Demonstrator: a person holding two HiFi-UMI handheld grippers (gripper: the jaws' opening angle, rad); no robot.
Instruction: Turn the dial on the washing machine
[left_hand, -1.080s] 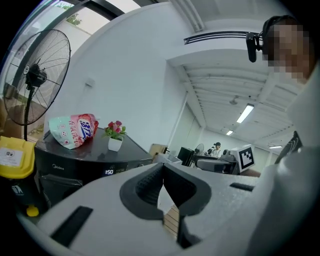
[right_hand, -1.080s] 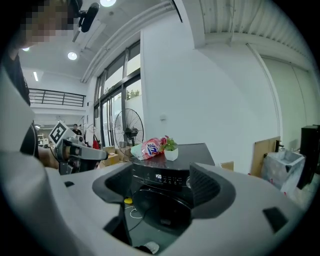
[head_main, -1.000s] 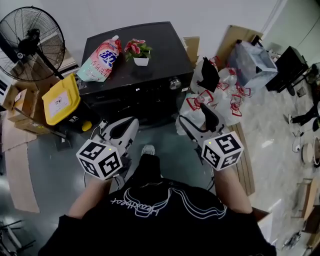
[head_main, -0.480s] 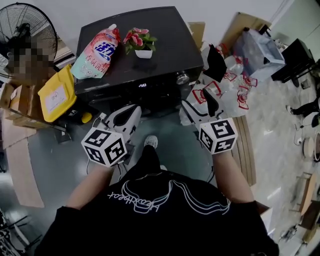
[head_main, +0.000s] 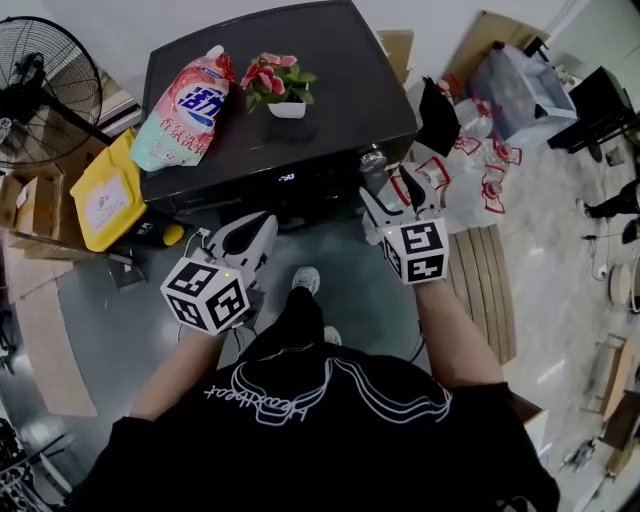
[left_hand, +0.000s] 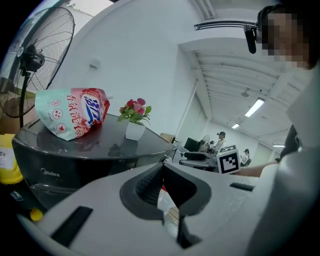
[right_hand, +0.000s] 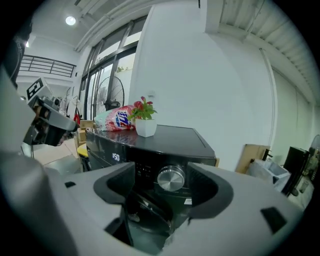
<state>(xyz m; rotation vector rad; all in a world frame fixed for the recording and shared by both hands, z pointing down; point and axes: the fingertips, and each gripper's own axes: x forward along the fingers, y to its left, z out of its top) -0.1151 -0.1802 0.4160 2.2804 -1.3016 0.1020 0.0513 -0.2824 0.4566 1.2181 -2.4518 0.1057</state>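
Right tongs (head_main: 405, 193), wide apart though just narrowing slightly, frame the silver dial (right_hand: 171, 179) of the washing machine (head_main: 300, 110) without touching it, while left tongs (left_hand: 161, 168) hang pinched together, empty.

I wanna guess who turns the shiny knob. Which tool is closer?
Right. The right tool faces the dial, just short of it; its jaws have just been closing, nothing between them. The left tool is farther back, leftward.

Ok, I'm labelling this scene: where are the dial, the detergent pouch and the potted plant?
dial (right_hand: 171, 179), right gripper view, silver front face.
detergent pouch (head_main: 182, 110), head view, printed front.
potted plant (head_main: 287, 108), head view, white pot.
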